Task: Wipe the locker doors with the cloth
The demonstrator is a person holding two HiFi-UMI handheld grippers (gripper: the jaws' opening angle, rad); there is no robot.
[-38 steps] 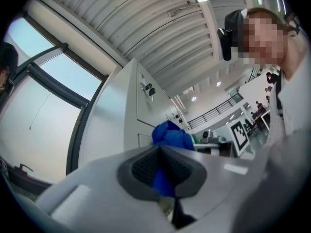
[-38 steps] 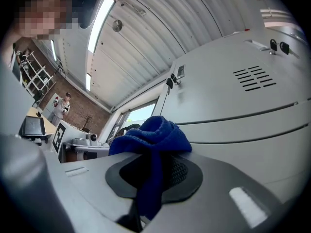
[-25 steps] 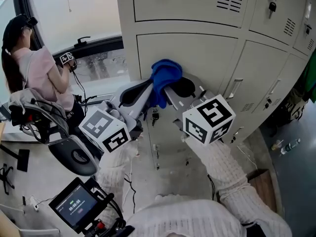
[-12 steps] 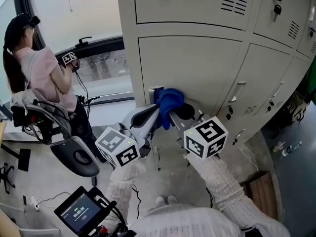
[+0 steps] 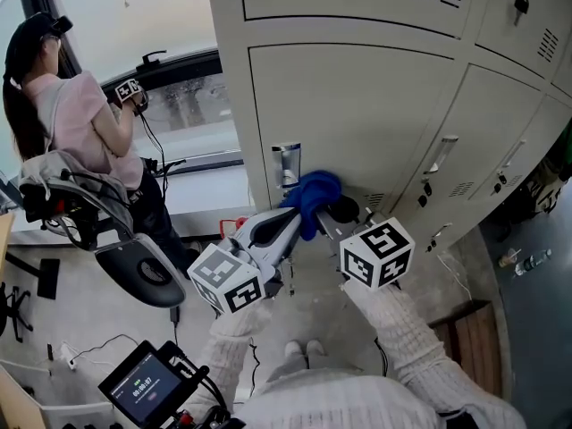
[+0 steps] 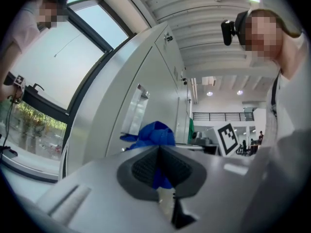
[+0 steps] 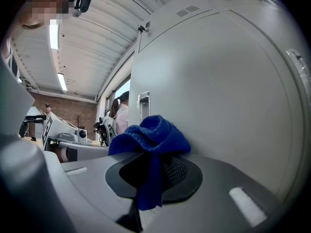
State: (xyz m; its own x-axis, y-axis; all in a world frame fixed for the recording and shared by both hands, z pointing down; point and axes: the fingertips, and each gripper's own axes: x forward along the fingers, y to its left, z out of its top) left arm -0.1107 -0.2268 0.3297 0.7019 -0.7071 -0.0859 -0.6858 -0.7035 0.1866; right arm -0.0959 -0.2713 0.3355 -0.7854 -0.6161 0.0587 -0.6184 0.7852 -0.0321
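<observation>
Low on the locker door [image 5: 384,105]: the blue cloth [image 5: 315,193] sits bunched against the panel, just below the handle recess [image 5: 286,164] and left of the small vent [image 5: 375,201].
Cloth's travel: a second ago it lay higher on this same door, above the recess. It has since come down past the handle toward the door's lower edge.
Left gripper [image 6: 158,152]: jaws clenched, with a fold of the cloth pinched between the pads.
Right gripper [image 7: 154,159]: also clamped on the cloth, which mushrooms over its tips and touches the door.
Grippers together: both have dropped with the cloth, side by side, left one nearer the window.
Meaning for the task: one downward stroke on this door looks nearly spent – the far-right doors likely remain to be wiped.
Background: another person [image 5: 71,123] stands far left at the window.
</observation>
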